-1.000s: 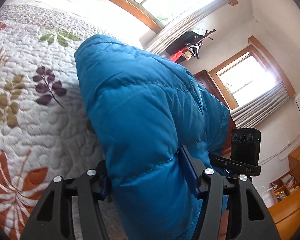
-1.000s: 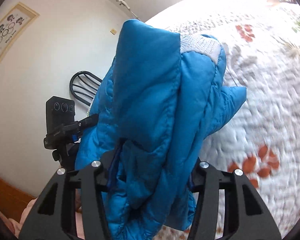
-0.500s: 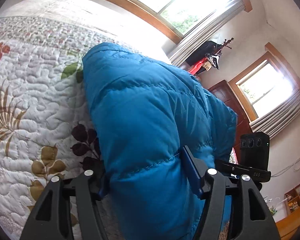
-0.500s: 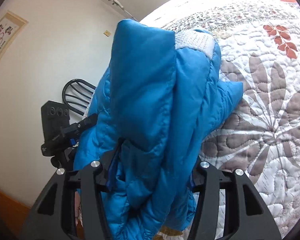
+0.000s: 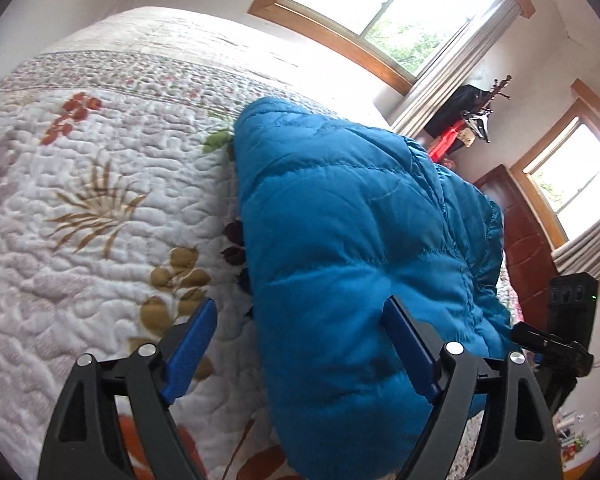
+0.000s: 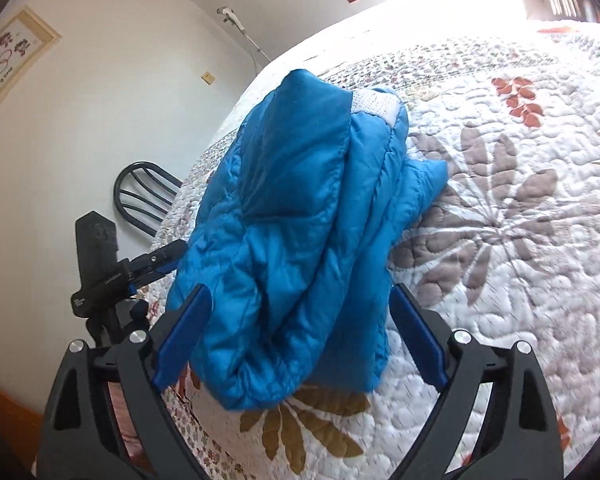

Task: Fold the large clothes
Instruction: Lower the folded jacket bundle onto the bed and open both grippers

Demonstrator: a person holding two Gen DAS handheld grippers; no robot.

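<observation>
Bedroom (quilted bed (image 5: pixel 100 208), curtained window (image 5: pixel 384 8)).

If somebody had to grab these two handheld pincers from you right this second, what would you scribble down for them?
Left gripper: open, its right pad touching the blue puffer jacket, gripping nothing.
Right gripper: open, fingers either side of the jacket's near end, gripping nothing.
Jacket: lying bunched in thick layers on the quilted bedspread, white collar lining showing at the far end.
Done: jacket is folded over and set down on the bed.
Left: probably back both grippers away, then flatten or tidy the bundle if it looks lumpy.
</observation>
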